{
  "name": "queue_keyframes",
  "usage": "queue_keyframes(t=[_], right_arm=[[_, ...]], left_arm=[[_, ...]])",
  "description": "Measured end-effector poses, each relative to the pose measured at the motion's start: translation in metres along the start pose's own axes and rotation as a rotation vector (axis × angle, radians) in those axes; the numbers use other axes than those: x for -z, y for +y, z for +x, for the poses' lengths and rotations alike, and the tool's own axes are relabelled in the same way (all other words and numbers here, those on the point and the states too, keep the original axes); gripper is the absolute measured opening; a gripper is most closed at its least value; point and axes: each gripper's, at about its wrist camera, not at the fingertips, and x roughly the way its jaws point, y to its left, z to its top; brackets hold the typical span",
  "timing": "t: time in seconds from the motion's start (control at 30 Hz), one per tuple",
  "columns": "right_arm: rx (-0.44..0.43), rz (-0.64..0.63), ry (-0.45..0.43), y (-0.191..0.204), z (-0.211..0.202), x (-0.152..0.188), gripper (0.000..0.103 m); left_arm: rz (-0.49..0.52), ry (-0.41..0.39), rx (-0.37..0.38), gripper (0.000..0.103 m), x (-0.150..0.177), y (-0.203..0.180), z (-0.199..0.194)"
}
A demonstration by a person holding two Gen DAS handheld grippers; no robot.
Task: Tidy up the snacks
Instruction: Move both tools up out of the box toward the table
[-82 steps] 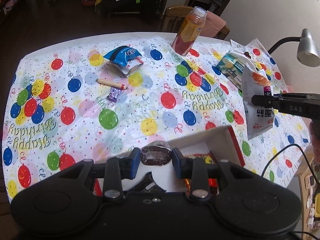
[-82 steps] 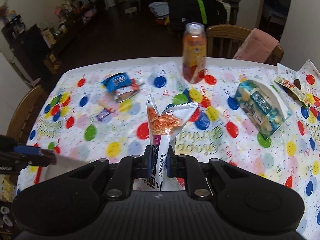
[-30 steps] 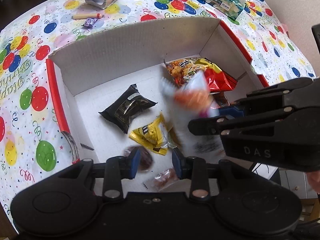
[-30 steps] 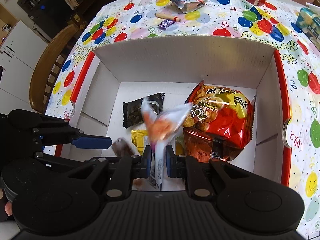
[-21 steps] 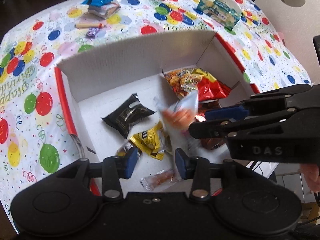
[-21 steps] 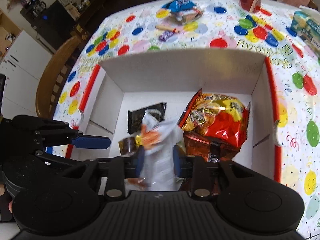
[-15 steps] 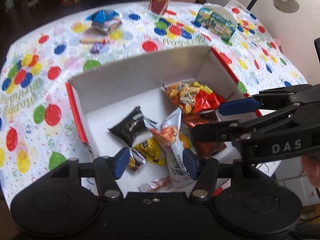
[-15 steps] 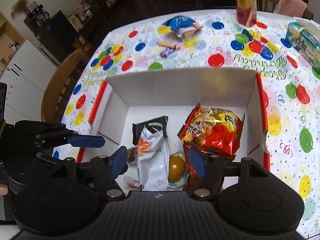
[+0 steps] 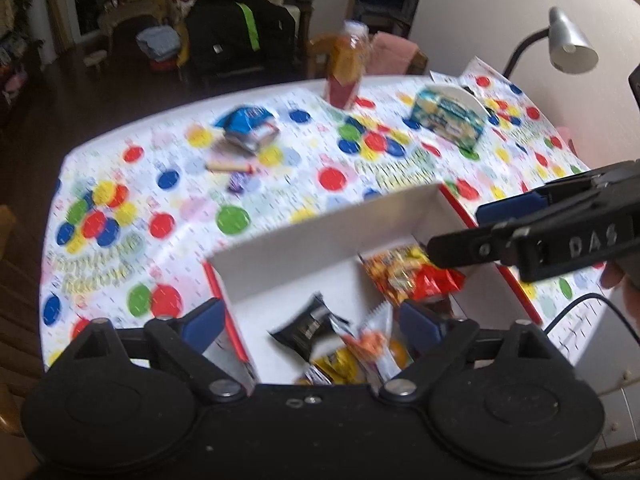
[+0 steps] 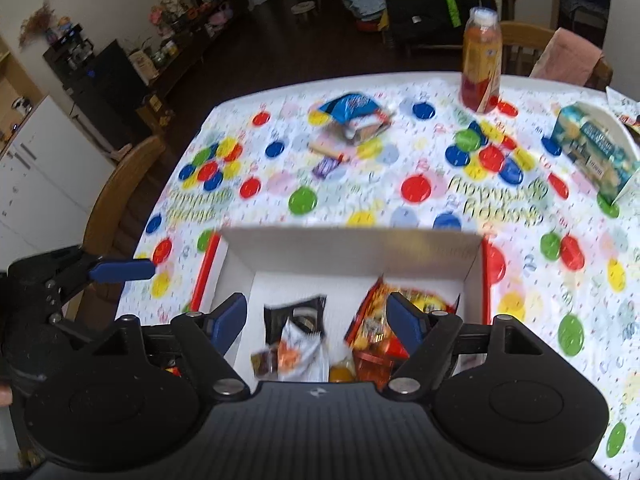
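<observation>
A white cardboard box (image 9: 320, 236) (image 10: 352, 248) with red outer sides sits at the near edge of the table. Inside lie a black packet (image 9: 306, 326) (image 10: 294, 314), a red and yellow chip bag (image 9: 408, 274) (image 10: 380, 320), a white packet with an orange picture (image 9: 374, 340) (image 10: 298, 354) and small yellow sweets (image 9: 340, 362). My left gripper (image 9: 316, 322) hangs open above the box's near left part, empty. My right gripper (image 10: 320, 316) is also open and empty above the box. Each gripper shows in the other's view, the right gripper (image 9: 532, 224) and the left gripper (image 10: 100, 270).
On the balloon-print tablecloth (image 10: 360, 184) lie a blue snack bag (image 9: 248, 122) (image 10: 352, 114), a stick snack (image 9: 230, 167) and a small purple sweet (image 10: 325, 168). An orange drink bottle (image 10: 482, 62) stands at the far edge, a teal box (image 10: 592, 156) at the right. A desk lamp (image 9: 568, 44) stands beyond.
Both grippers let go of their snacks inside the box, opened wide and rose up and back from it. The white packet with the orange picture now lies in the box.
</observation>
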Motion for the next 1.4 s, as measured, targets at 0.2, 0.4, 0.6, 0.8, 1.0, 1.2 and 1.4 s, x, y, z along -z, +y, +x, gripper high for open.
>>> queue_keyframes(t=[0.2,0.4,0.6,0.8,1.0,1.2,1.4], right_arm=[[0.017,0.07,-0.02,-0.013,0.006,-0.051,0.083],[0.051,0.086,-0.023,-0.027,0.024,-0.11,0.083],[0.067,0.086,-0.025,-0.031,0.049,-0.168,0.083],[0.108,0.088,-0.005,-0.035,0.092,-0.207,0.083],[0.132,0.123,0.029,-0.04,0.14,-0.232,0.083],[0.155,0.165,0.074,-0.045,0.187,-0.25,0.083],[0.175,0.218,0.109,-0.053,0.231,-0.261,0.083]], left_arm=[[-0.037,-0.046,-0.057,0.101,-0.03,0.018,0.007],[-0.068,-0.061,-0.108,0.102,-0.068,0.038,0.029],[-0.085,-0.085,-0.145,0.102,-0.101,0.06,0.053],[-0.079,-0.081,-0.163,0.102,-0.119,0.078,0.084],[-0.075,-0.073,-0.16,0.102,-0.128,0.096,0.118],[-0.019,-0.066,-0.138,0.099,-0.129,0.101,0.153],[0.023,-0.04,-0.092,0.091,-0.125,0.103,0.187]])
